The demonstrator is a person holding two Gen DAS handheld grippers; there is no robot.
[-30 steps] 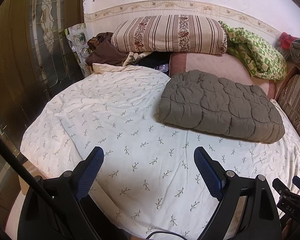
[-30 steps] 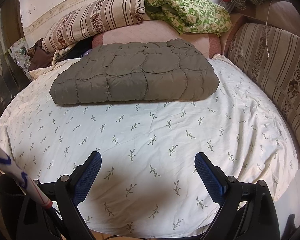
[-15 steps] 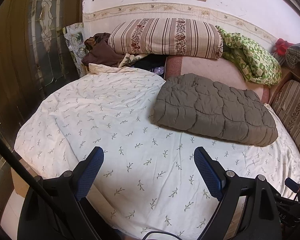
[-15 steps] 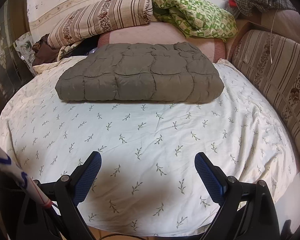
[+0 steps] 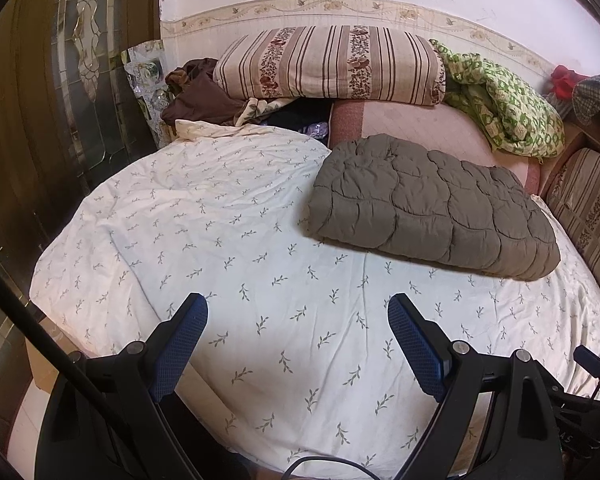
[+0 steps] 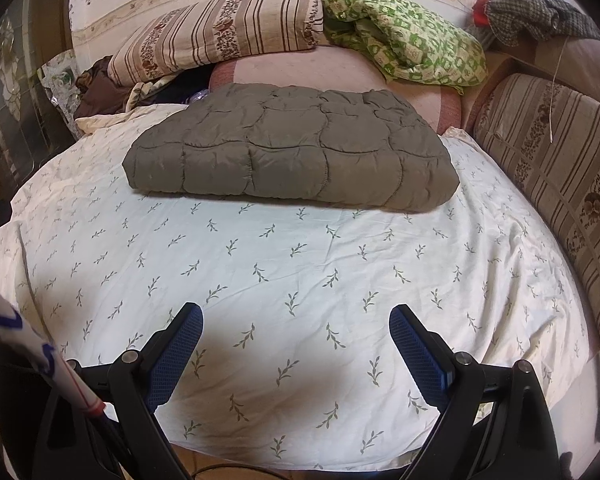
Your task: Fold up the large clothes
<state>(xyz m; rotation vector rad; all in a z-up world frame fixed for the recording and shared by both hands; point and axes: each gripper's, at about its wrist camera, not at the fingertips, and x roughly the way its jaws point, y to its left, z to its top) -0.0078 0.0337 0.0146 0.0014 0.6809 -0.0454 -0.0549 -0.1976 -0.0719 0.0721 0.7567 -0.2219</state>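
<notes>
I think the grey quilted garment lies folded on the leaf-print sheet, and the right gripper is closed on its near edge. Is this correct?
Not quite. The right gripper is not closed on anything: in the right wrist view it stands wide open over the bare leaf-print sheet, well short of the garment. The rest holds: the grey quilted garment lies folded on that sheet.
</notes>
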